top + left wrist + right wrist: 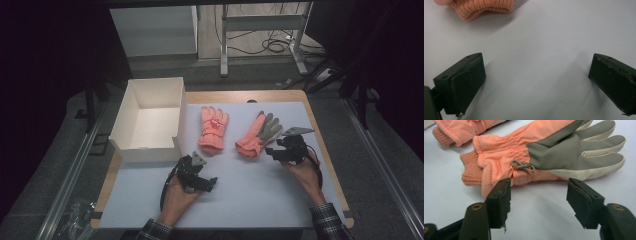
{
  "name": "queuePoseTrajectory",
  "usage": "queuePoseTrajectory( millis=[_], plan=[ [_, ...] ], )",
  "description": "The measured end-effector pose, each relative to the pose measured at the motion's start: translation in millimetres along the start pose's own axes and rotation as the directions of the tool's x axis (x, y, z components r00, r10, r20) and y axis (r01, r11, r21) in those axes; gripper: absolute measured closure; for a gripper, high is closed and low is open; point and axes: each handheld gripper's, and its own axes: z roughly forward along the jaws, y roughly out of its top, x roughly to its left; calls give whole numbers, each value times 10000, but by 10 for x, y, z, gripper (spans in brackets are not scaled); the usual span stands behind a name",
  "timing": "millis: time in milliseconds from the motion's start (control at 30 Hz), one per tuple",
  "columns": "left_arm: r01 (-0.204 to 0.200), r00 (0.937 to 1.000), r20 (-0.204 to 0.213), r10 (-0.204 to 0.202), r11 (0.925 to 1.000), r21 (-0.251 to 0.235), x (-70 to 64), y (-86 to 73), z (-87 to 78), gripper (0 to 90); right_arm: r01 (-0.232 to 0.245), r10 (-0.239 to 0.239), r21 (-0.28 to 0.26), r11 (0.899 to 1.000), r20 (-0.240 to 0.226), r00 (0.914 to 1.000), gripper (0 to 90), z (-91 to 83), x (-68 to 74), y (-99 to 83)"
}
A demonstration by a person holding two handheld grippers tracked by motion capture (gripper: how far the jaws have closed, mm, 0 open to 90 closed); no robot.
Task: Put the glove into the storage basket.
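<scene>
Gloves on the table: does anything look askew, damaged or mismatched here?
Only the lay differs. The left glove lies back up and nearly straight; the right glove lies grey palm up and tilted. No damage shows. The white box sits upright, and both grippers, left and right, are open.

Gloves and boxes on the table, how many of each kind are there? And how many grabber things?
Gloves: 2, a palm-down one and a grey-palmed one
White box: 1
Grippers: 2, the left gripper and the right gripper, both with jaws apart
Total: 5
</scene>
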Motion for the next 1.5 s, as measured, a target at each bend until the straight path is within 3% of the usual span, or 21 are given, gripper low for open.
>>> queuePoseTrajectory(
  millis=[267, 700, 1067, 1167, 1367, 1500],
  plan=[
    [-8, 10000, 1, 8, 10000, 2, 1, 0, 0, 9, -151, 150, -133, 9998, -37, 9999, 452, 24, -45, 140],
    [7, 10000, 3, -7, 10000, -2, 0, -1, 0, 9, -95, 101, -138, 9999, 413, 9991, 493, 191, -80, 387],
    [1, 10000, 0, -1, 10000, -2, 0, 0, 0, 9, -851, 825, 394, 9956, 631, 9946, 490, 483, -202, 398],
    [2, 10000, 0, -2, 10000, -3, 0, 0, 1, 8, -1034, 997, 558, 9931, 654, 9929, 540, 535, -193, 378],
    [-4, 10000, -41, 5, 10000, 29, 0, 1, 2, 4, -601, 478, 894, 9942, 1330, 9900, 808, 558, -102, 397],
    [42, 10000, -69, -42, 10000, 21, -2, 2, 5, 0, -580, 485, 756, 9955, 1213, 9914, 860, 529, -122, 394]
  ],
)
